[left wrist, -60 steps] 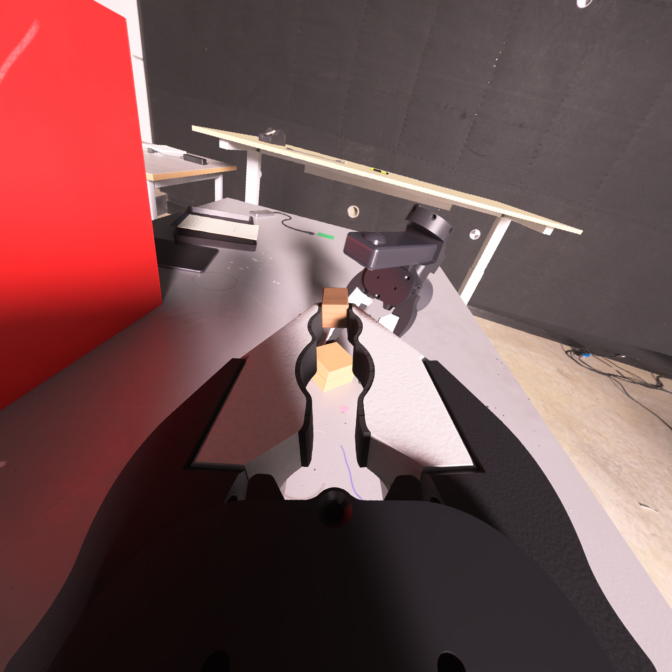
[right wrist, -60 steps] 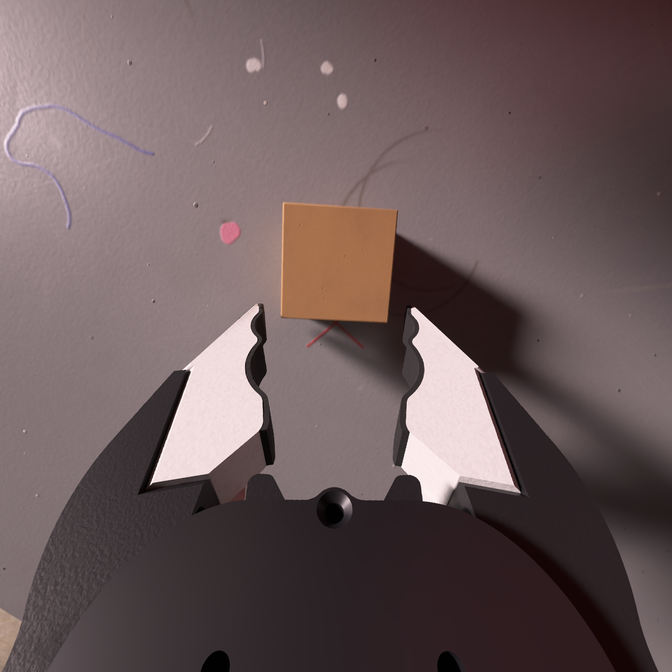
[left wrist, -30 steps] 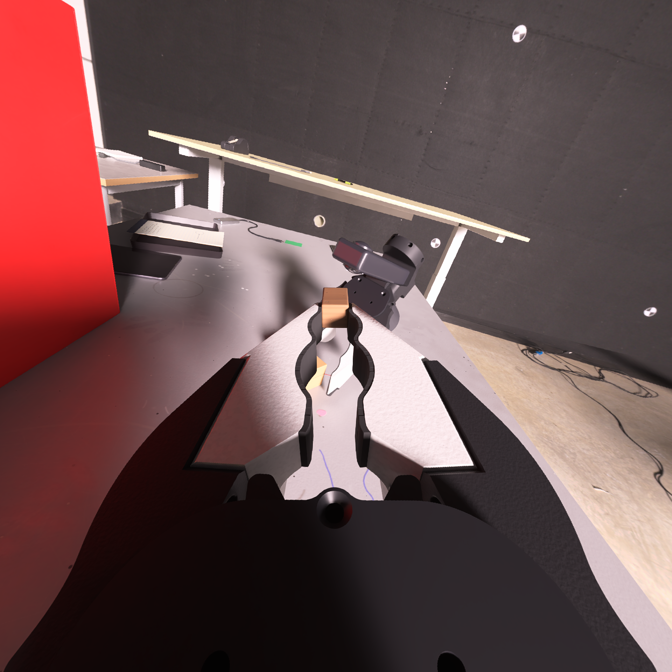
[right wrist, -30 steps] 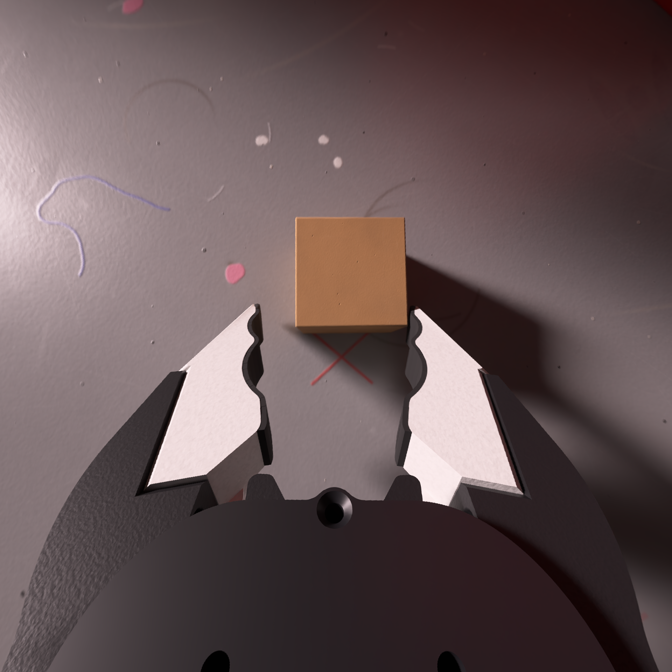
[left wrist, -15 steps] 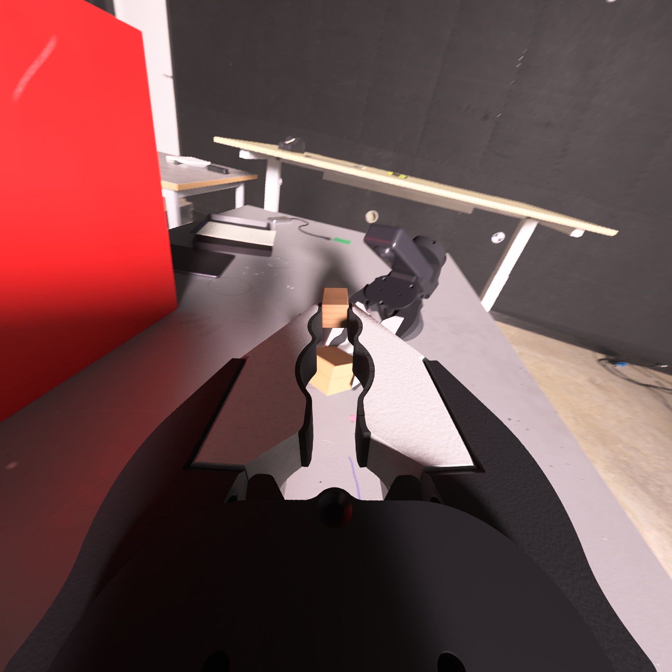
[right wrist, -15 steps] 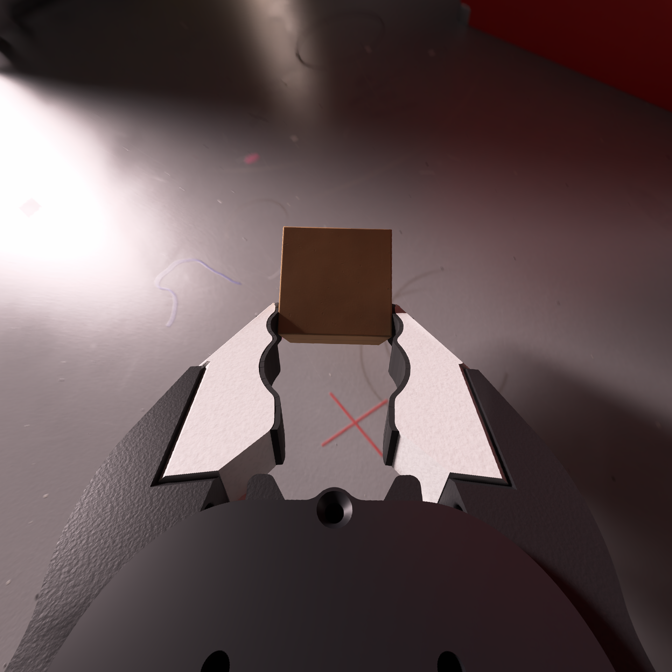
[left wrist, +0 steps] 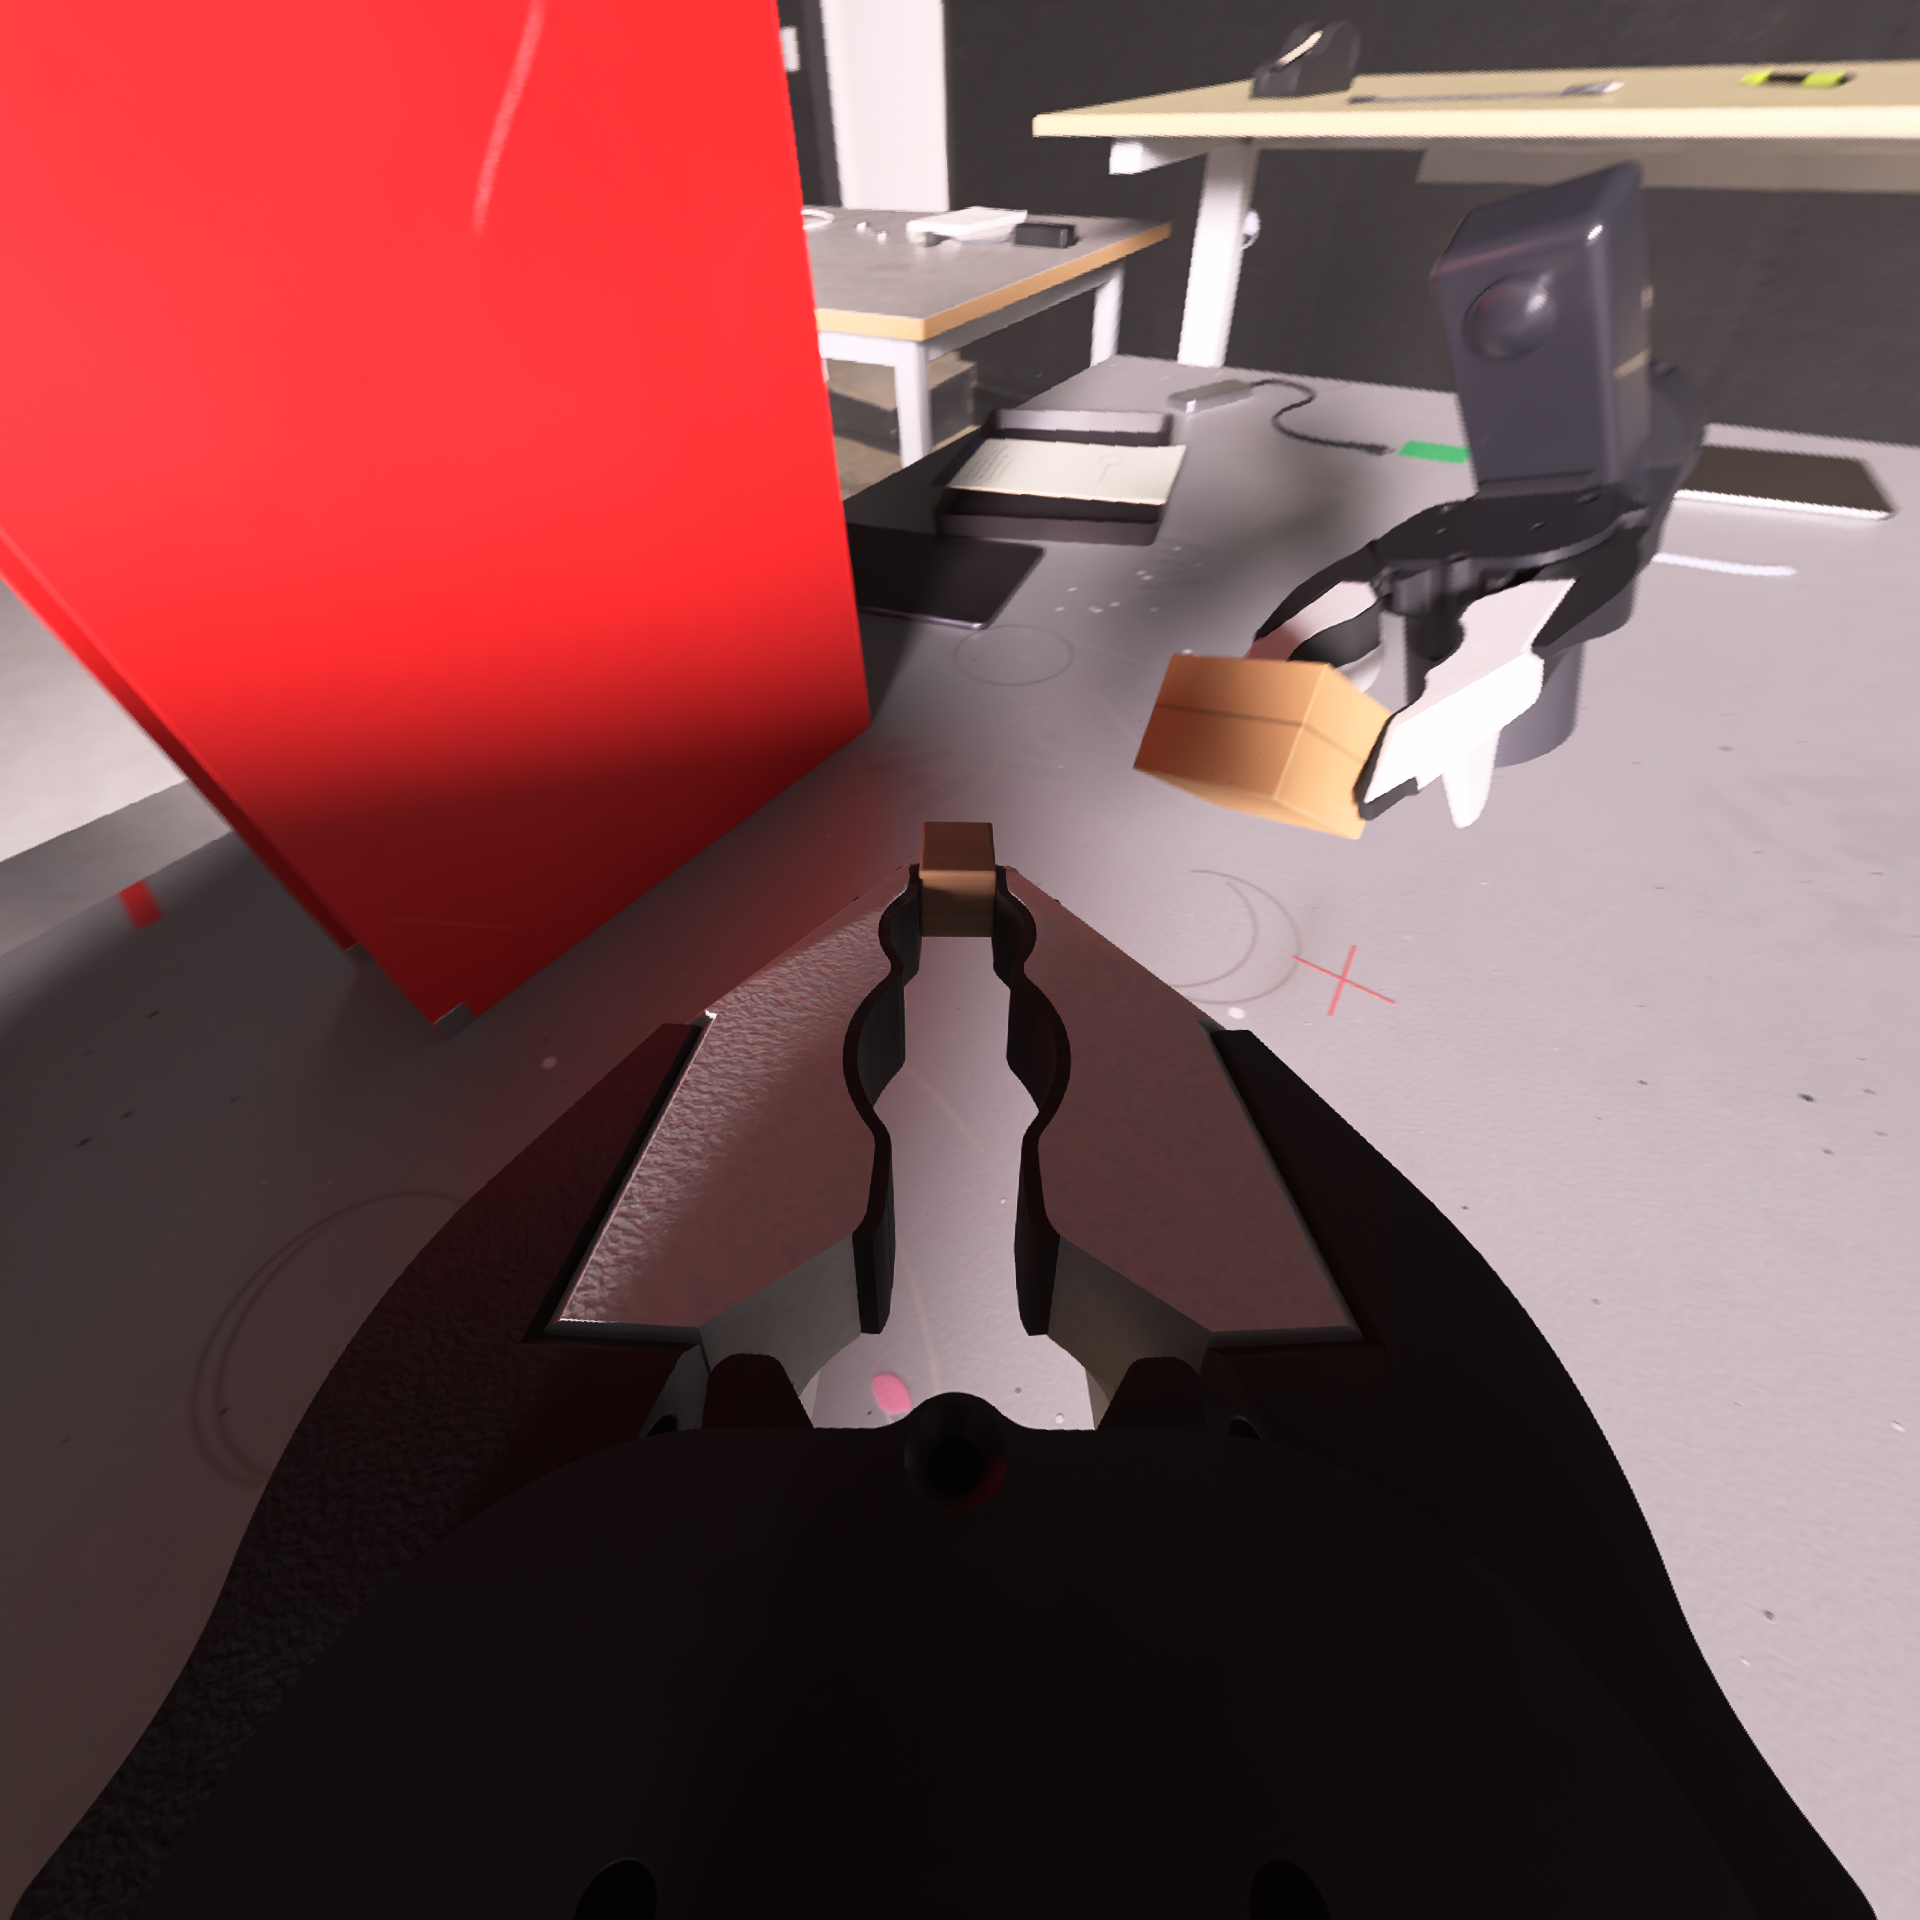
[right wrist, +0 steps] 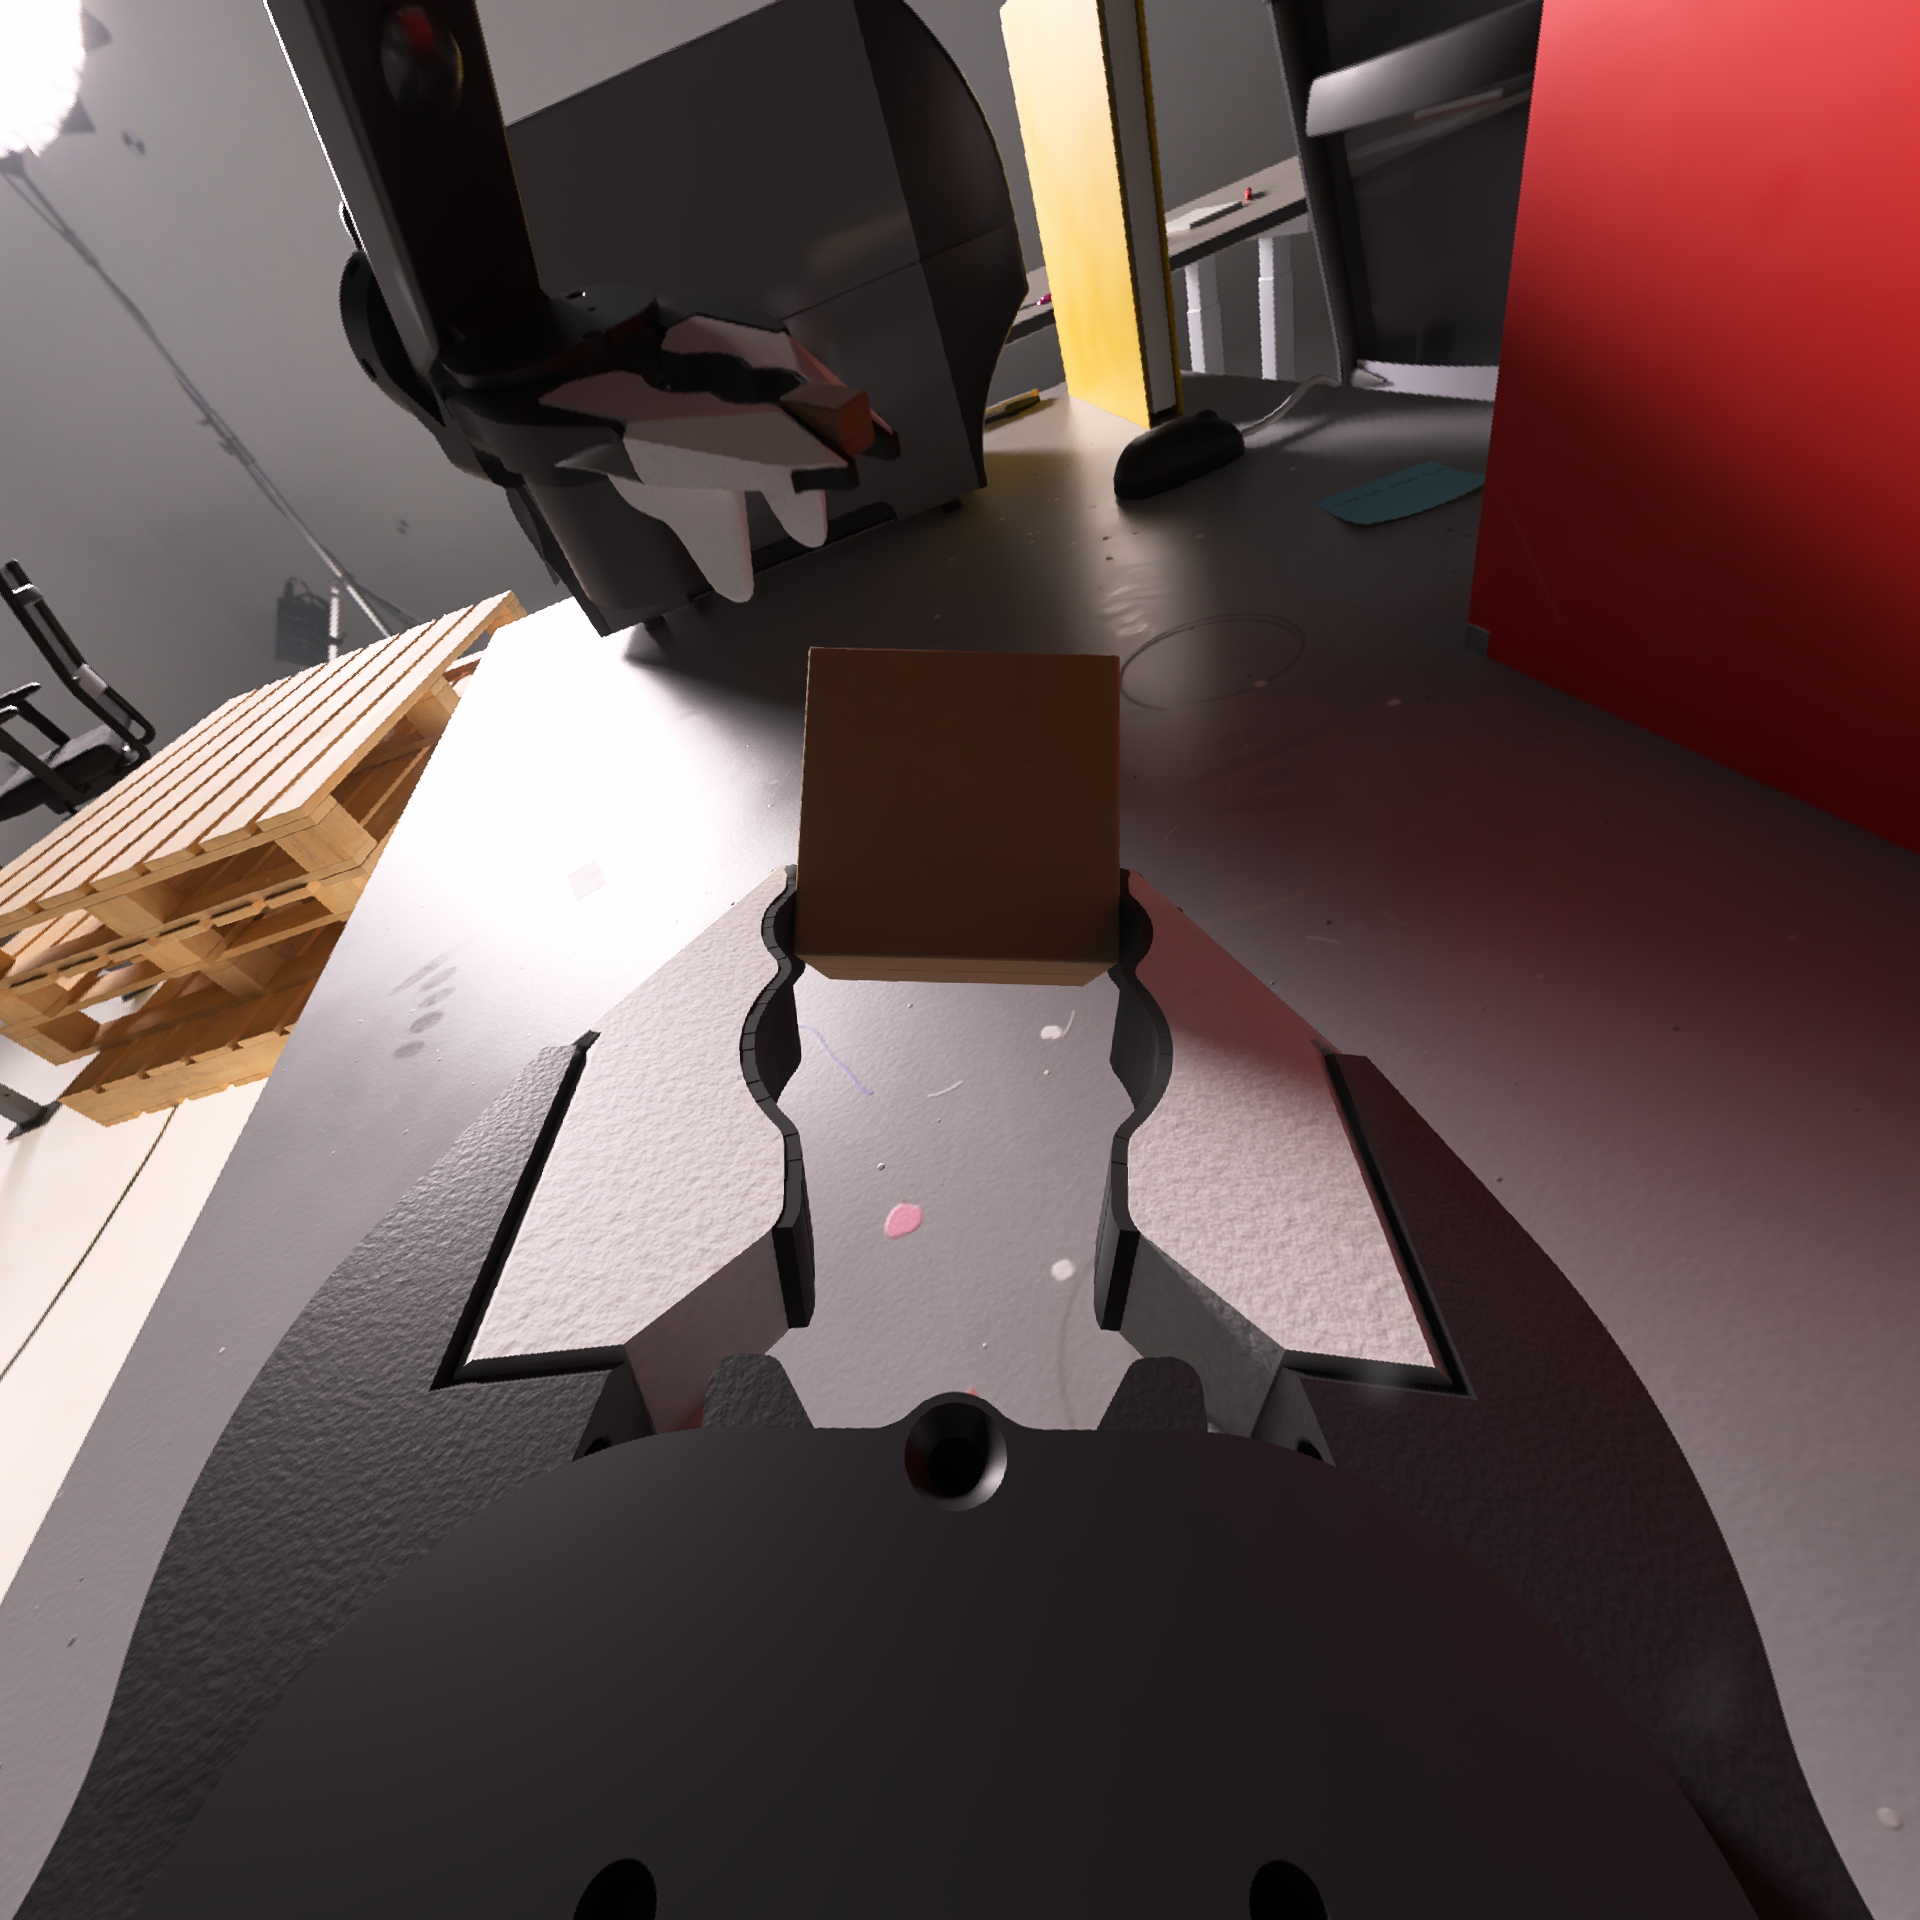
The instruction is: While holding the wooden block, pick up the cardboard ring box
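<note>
Risk of slipping: cardboard ring box (right wrist: 958, 816) pinched only at the fingertips of right gripper (right wrist: 956, 935), tilted in the air above grey table (left wrist: 1558, 1143). Wooden block (left wrist: 957, 878) clamped at tips of left gripper (left wrist: 957, 914). Compared with half a second ago, box lifted much higher from red cross (left wrist: 1342, 979).

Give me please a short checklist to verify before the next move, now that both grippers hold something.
1. Left gripper shut on the wooden block at its fingertips: ok.
2. Right gripper shut on the cardboard ring box: ok.
3. Box lifted off the grey table: ok, it hangs tilted in the air.
4. Depth of the box grip: not ok, only its near edge sits between the tips.
5. Gap between the two grippers: ok, apart.
6. Clearance from the red panel: cannot tell.
</note>
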You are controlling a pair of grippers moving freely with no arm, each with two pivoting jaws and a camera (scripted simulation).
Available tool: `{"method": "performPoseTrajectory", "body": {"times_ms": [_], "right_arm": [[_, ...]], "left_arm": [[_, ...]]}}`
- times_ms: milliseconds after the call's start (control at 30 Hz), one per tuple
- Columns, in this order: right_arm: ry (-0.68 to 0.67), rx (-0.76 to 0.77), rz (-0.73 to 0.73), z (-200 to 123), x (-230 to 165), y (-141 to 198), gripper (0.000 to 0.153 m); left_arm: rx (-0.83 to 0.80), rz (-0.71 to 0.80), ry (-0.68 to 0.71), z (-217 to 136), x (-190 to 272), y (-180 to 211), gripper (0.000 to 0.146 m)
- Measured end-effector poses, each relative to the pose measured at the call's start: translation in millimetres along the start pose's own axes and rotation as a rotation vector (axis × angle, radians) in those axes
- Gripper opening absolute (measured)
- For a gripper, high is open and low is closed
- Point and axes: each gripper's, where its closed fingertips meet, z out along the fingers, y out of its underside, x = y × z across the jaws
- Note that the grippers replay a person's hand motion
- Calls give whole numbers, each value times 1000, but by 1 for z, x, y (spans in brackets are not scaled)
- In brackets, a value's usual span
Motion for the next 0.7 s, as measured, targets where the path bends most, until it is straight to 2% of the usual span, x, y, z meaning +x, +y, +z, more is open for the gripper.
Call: {"method": "performPoseTrajectory", "body": {"times_ms": [133,333,700], "right_arm": [[-27,9,-32,-2,-3,-12,59],[-46,3,-66,2,-9,-23,59],[-98,-5,-109,6,-17,-33,59]], "left_arm": [[-18,10,-66,0,-5,1,12],[-9,25,-72,-2,-2,0,12],[14,18,-5,-5,8,-6,12]]}}
